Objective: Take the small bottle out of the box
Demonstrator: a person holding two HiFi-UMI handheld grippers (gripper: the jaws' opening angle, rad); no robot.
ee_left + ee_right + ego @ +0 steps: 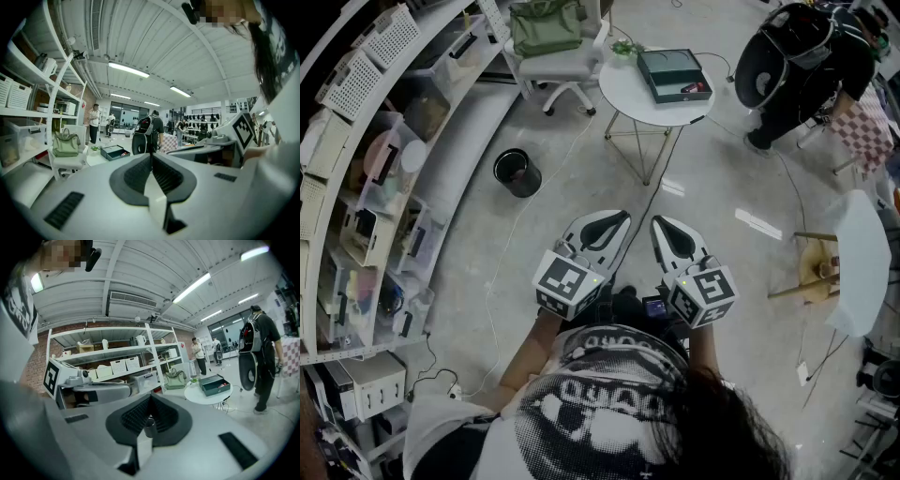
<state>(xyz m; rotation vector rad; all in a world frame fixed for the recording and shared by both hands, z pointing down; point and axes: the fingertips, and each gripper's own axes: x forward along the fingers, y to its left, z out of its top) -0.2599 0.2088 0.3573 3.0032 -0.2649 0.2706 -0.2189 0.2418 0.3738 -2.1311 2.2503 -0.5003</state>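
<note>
Grippers sit side by side close to the person's chest in the head view, both pointing toward 12 o'clock. The left gripper (614, 223), white-shelled with a black-and-white marker cube at its rear, has its dark ribbed jaws clenched tight together in its own view (151, 157), with nothing between them. The right gripper (666, 230) is clenched the same way (150, 399), its jaws meeting at the tips and gripping nothing.

Well apart from both, at 12 o'clock, stands a round white table on thin metal legs (623, 89). An open dark green rectangular box (667, 73) rests on it. A small red object (695, 88) lies inside the box, toward its 3 o'clock side; it is too small to confirm as the bottle.

At 11 o'clock a white swivel chair (558, 66) carries an olive green bag (546, 26). A round black bin (517, 172) stands on the grey floor at 10 o'clock. White shelving with bins and baskets (356, 187) curves along the 9 o'clock side. At 2 o'clock another person in dark clothes (802, 66) bends over, wearing a black backpack.
</note>
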